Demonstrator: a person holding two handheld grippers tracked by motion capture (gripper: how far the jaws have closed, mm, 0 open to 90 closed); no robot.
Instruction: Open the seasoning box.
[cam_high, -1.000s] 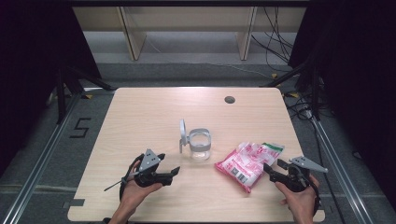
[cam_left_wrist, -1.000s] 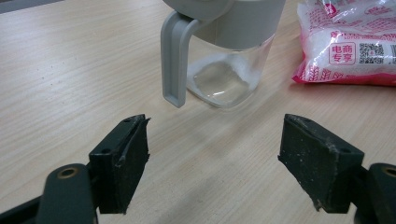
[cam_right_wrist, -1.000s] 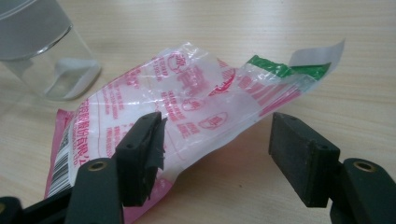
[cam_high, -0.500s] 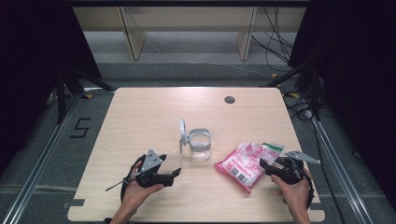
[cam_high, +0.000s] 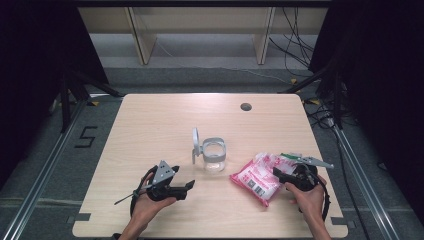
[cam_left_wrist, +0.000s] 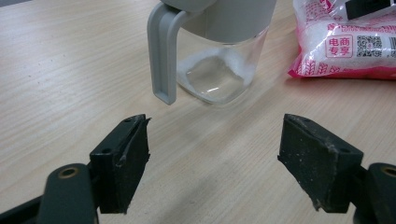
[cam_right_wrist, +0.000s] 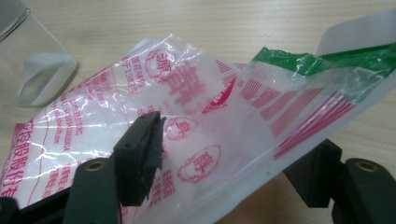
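A pink-and-white printed plastic bag (cam_high: 257, 175) with a green-taped top lies on the table's right front. My right gripper (cam_high: 276, 174) is at its right end. In the right gripper view the bag (cam_right_wrist: 196, 140) runs between the jaws, over one and behind the other. The jaws have just been closing but still stand wide, and I see no pinch. A clear glass jar (cam_high: 214, 157) with a grey handle and a flipped-up lid (cam_high: 195, 145) stands mid-table. My left gripper (cam_high: 189, 187) rests open in front of it, pointing at the jar (cam_left_wrist: 219, 60), with nothing between its jaws.
The wooden table (cam_high: 165, 120) has a round cable hole (cam_high: 245, 106) at the back right. In the left gripper view the bag (cam_left_wrist: 345, 42) lies just right of the jar. Metal rails and cables run along the floor on both sides.
My right gripper has moved left onto the bag's end, so the bag now lies between its jaws. The left gripper, jar and bag have stayed where they were.
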